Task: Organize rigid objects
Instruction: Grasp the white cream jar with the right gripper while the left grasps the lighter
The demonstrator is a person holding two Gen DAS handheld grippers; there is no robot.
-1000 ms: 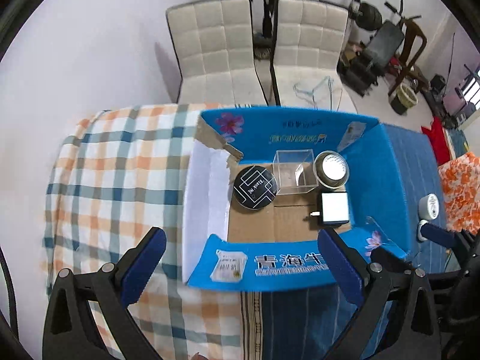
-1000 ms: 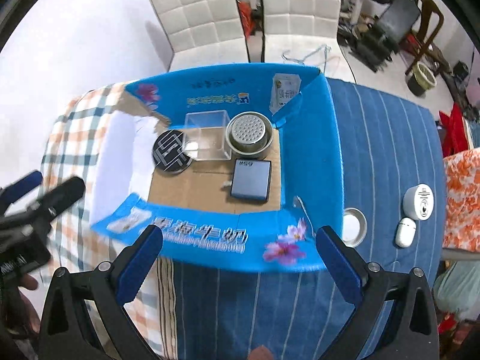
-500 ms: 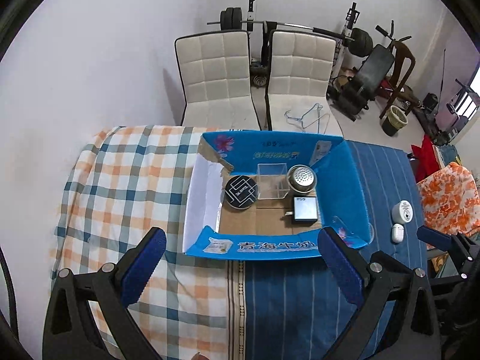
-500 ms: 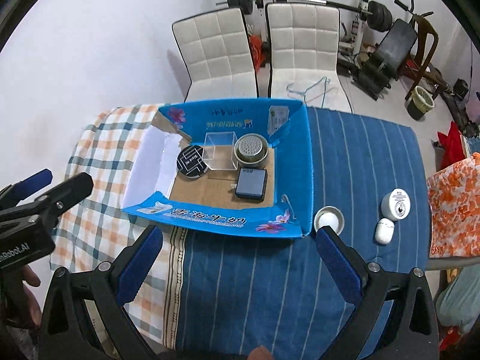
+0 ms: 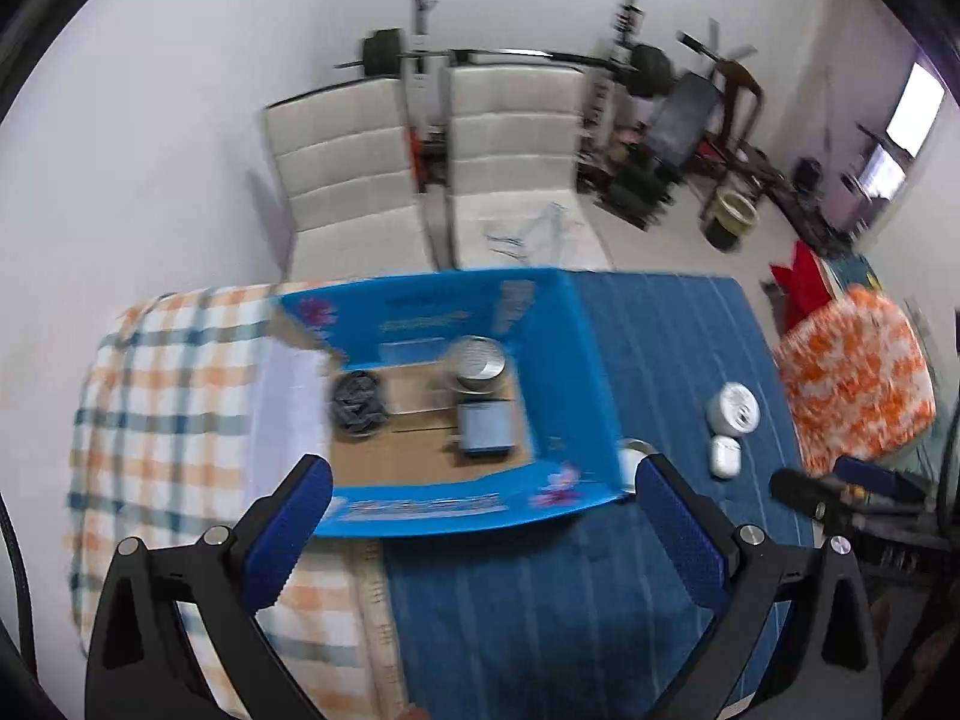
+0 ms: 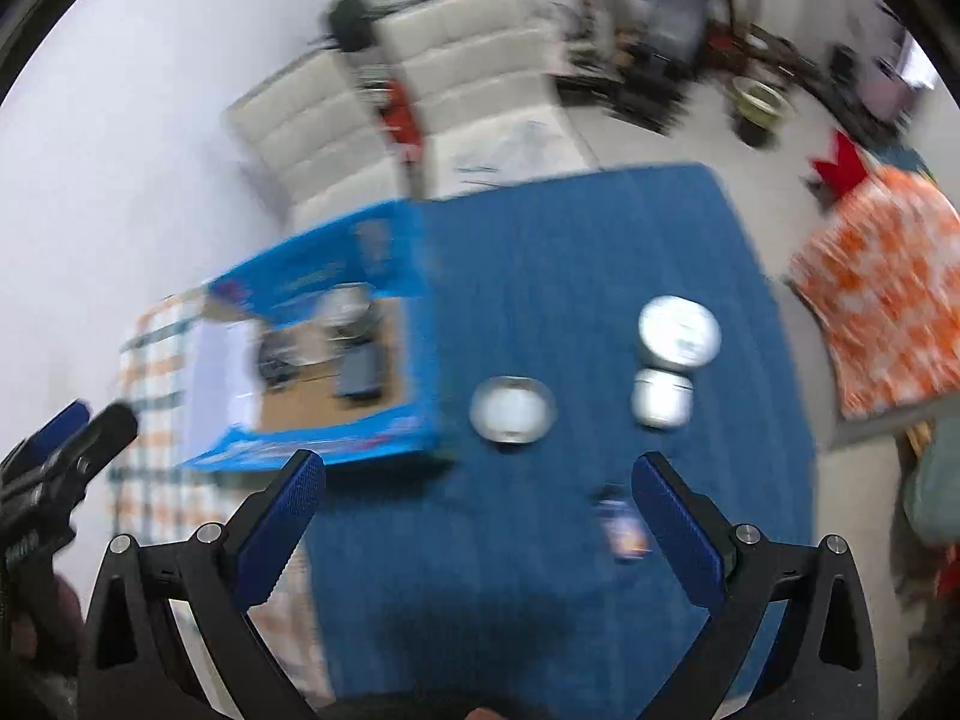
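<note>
Both views are smearing with motion blur, the right wrist view worse. My left claw (image 5: 480,516) is gaping wide with nothing between its blue pads; my right claw (image 6: 480,516) is likewise standing wide open and holding nothing.

Left wrist view: the blue cardboard box (image 5: 564,360) is sitting mid-frame on the table (image 5: 660,348), straddling the plaid cloth (image 5: 162,396) and the blue striped cloth. Inside I am making out a dark round disc (image 5: 358,403) at left, a metal round tin (image 5: 478,363) at the back, and a grey flat device (image 5: 485,427) in front of it. Something pale and boxy between disc and tin is too blurred to identify.

Outside the box, right of centre: a white round container (image 5: 733,408) with a white earbud case (image 5: 725,456) just below it. A small white cup (image 5: 631,461) is peeking out, half hidden by the box corner and my right-hand pad.

Right wrist view: a small dark item (image 6: 621,525) is lying beside the right pad, unreadable. The other claw is cut off at the left edge.
</note>
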